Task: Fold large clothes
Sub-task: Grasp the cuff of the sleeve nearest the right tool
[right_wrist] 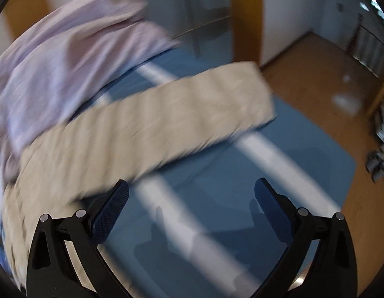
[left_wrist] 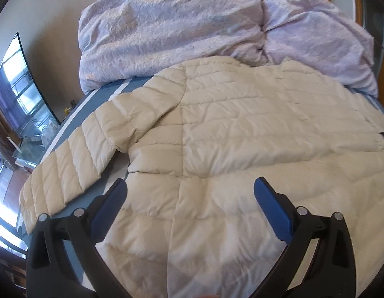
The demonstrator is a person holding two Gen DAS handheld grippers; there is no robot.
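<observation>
Cream quilted jacket [left_wrist: 216, 149] fills the left wrist view, its hem cut off below; it lies flat on the blue striped bed [left_wrist: 75, 114], one sleeve [right_wrist: 154, 121] stretched out and blurred in the right view. Left gripper [left_wrist: 189, 191] hovers over it, fingers wide apart and empty; right gripper [right_wrist: 192, 191] likewise over bare sheet. Crumpled lilac duvet [left_wrist: 179, 29] behind

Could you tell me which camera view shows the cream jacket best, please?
The left wrist view: the jacket lies sharp, its body and one sleeve spread on the bed. The right wrist view shows only one blurred sleeve.
</observation>
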